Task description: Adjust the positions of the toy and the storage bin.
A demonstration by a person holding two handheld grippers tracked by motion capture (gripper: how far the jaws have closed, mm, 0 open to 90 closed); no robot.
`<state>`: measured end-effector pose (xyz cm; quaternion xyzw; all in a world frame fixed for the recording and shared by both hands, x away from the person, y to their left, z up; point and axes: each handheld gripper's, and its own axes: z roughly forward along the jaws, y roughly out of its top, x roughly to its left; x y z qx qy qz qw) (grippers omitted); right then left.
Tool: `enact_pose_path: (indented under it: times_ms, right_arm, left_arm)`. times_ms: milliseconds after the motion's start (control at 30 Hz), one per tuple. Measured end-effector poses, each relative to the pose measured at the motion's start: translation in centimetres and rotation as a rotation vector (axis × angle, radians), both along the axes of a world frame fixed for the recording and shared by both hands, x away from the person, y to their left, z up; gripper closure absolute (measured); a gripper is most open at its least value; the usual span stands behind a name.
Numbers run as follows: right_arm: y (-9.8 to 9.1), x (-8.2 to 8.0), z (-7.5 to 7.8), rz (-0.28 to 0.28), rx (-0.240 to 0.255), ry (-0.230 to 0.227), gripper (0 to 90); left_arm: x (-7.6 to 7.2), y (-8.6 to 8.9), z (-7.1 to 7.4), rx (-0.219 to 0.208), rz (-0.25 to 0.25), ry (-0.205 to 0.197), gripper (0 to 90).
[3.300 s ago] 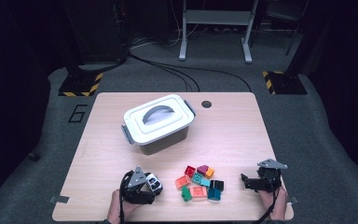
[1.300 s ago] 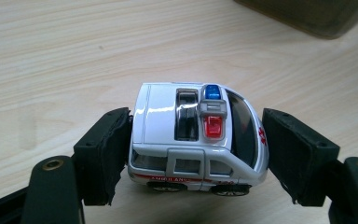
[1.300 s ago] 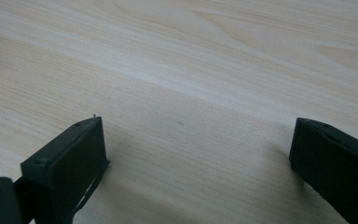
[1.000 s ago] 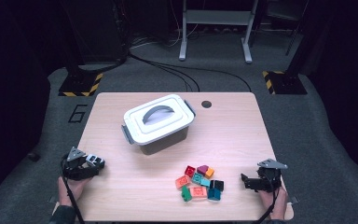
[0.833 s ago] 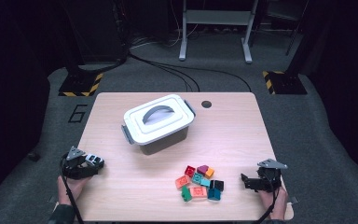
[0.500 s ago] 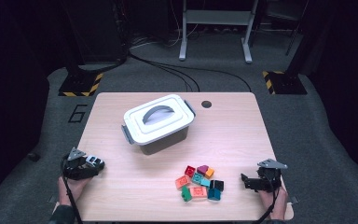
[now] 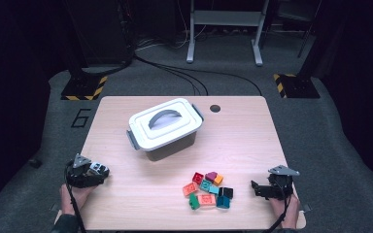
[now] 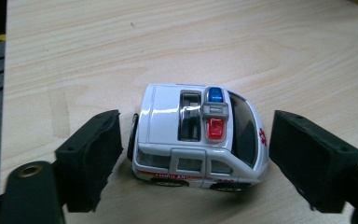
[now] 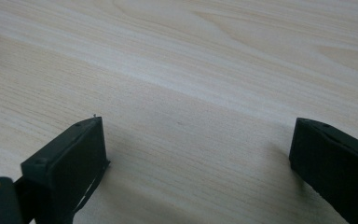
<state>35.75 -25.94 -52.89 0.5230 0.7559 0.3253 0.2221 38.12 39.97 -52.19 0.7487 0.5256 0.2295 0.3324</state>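
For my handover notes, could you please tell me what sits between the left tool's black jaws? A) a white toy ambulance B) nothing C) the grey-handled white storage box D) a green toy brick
A: the white toy ambulance stands on the wooden table between the open left tool.

My left tool [image 7: 99, 171] near-left, jaws just opened, pads clear | my right tool [image 7: 256, 188] near-right, jaws wide apart, low, level.
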Motion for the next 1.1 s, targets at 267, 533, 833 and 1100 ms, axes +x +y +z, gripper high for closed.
enact_pose_path:
  times_ms: [267, 533, 833, 1100]
  right_arm:
    - [0.0, 0.0, 0.0, 0.0, 0.0, 0.0, 3.0]
    - [0.0, 0.0, 0.0, 0.0, 0.0, 0.0, 3.0]
    - [0.0, 0.0, 0.0, 0.001, 0.0, 0.0, 3.1]
    - [0.0, 0.0, 0.0, 0.0, 0.001, 0.002, 3.1]
  left_arm:
    - [-0.3, -0.5, 1.8, 0.015, -0.027, -0.025, 12.7]
    - [0.1, -2.2, 4.9, -0.02, -0.12, -0.042, 7.6]
    - [1.6, -4.3, 8.0, -0.071, -0.221, -0.048, 3.8]
    - [3.1, -6.4, 10.5, -0.07, -0.298, -0.068, 3.9]
